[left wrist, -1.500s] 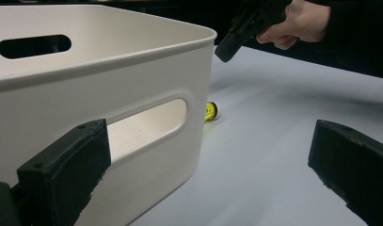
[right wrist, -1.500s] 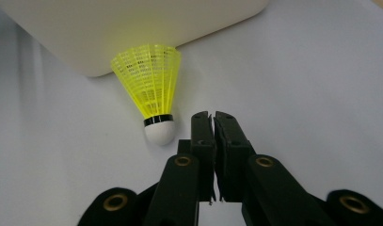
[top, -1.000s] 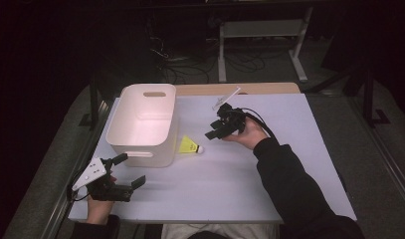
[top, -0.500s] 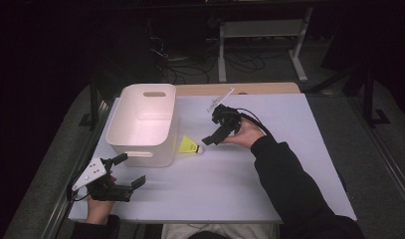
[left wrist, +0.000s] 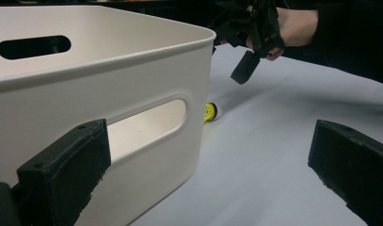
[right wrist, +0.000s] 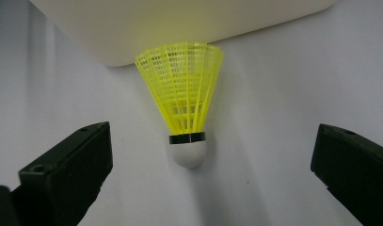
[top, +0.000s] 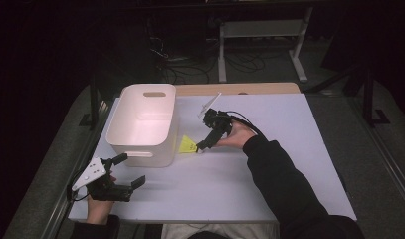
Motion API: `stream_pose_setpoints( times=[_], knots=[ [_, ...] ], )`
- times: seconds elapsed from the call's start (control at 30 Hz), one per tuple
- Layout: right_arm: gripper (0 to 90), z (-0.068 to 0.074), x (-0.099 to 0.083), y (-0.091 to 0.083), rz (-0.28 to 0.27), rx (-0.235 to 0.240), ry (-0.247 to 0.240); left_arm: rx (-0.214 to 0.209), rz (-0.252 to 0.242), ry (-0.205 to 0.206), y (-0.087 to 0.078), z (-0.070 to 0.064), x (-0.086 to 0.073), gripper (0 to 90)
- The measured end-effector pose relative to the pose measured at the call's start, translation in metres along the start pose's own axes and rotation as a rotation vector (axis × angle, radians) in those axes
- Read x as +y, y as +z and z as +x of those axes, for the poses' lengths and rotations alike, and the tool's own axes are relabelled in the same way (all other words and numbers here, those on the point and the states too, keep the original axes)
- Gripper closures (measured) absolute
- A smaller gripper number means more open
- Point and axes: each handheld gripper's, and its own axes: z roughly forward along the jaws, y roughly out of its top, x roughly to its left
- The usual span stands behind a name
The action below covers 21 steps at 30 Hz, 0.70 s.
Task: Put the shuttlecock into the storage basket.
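A flat white rectangular table top (top: 269,194) is seen from the high view, with a strip of bare wood along its far edge. On its left half a white plastic rectangular bin (top: 143,124) with slotted handle cut-outs is set, open side up; nothing can be seen inside it.

The person's right arm, in a dark sleeve, is stretched across the table from the bottom right, and the black two-jaw right gripper (top: 204,144) is held in that hand, angled down toward the table just right of the bin. Its jaws are spread wide, as is shown in the right gripper view, where they stand far apart on either side of the shuttlecock without touching it.

The black left gripper (top: 126,172), topped by a grey three-cornered plate, is held in the left hand near the table's front left corner, just in front of the bin. Its jaws are likewise spread apart and empty, and in the left gripper view they are pointed past the bin's near corner.

The small yellow plastic-skirted shuttlecock (right wrist: 187,110) with a white rounded cork tip is found lying on the table right beside the bin's right wall, its skirt toward the bin and its tip toward the right gripper.
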Motion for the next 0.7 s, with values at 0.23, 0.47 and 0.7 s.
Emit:
stream_pose_setpoints(
  times=[0.23,0.47,0.7],
  knots=[
    [0.0,-0.002,-0.003,0.012,0.035,0.016,0.006,0.0,0.0,0.0,0.0,0.0,0.0,0.0],
    [0.0,-0.004,-0.005,0.02,0.053,0.028,0.004,0.0,0.0,0.001,0.0,0.0,0.0,0.0],
    [0.0,-0.005,-0.007,0.027,0.066,0.037,-0.002,-0.001,0.0,0.001,0.0,0.0,0.0,0.0]
  ],
)
